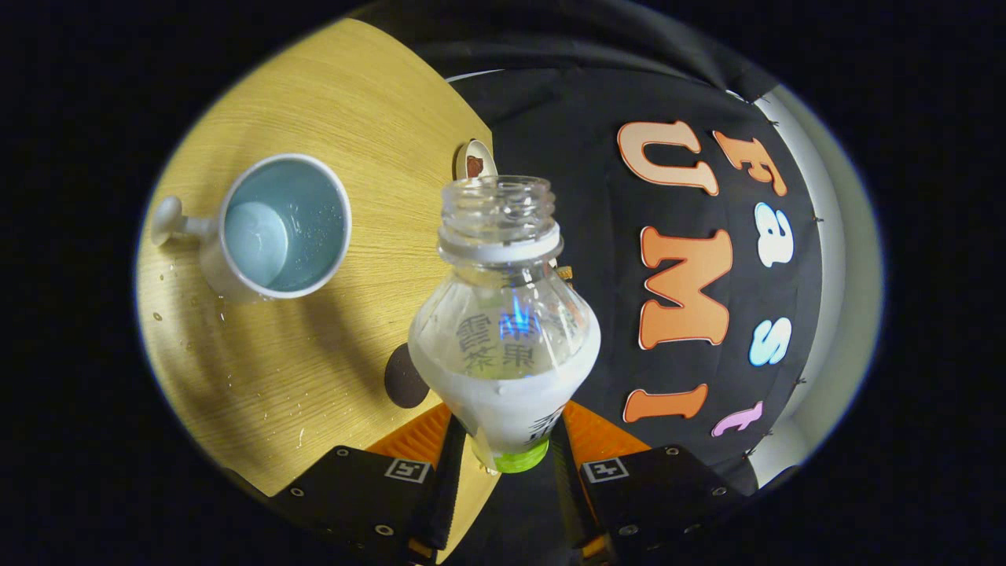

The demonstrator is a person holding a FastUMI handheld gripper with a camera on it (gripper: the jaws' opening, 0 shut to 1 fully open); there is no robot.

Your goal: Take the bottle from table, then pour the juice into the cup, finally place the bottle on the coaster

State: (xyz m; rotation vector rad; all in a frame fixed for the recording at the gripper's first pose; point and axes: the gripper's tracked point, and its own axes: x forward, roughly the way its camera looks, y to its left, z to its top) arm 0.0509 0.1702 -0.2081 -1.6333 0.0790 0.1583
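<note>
Tongs (507, 452) sit at the bottom centre of the gripper view, closed narrow on the lower body of the bottle (504, 330), one finger pressed against each side. Bottle orientation: neck pointing away from the camera, cap off, mouth open at frame centre. A white label covers the lower body; the upper body is clear, and the juice level cannot be read.

The cup (275, 228) lies at the upper left of the frame, resting on the wooden tabletop (314, 354), handle turned further left, mouth open toward the camera and well apart from the bottle mouth. Small droplets speckle the tabletop below and left of the cup.

A dark round disc (405, 377), probably the coaster, lies on the tabletop just left of the bottle body, partly hidden behind it. A small pale round item (475, 161) sits at the tabletop edge beyond the bottle mouth; its identity is unclear.

Step in hand, by judgement: bottle is lifted and carried, either approaching the pour or leaving it. If pouring remains, the next move requires shifting the mouth leftward over the cup rim before tilting.

Clearances: the tabletop edge runs directly behind the bottle, with booth wall at right. Open room lies leftward, between bottle and cup.
</note>
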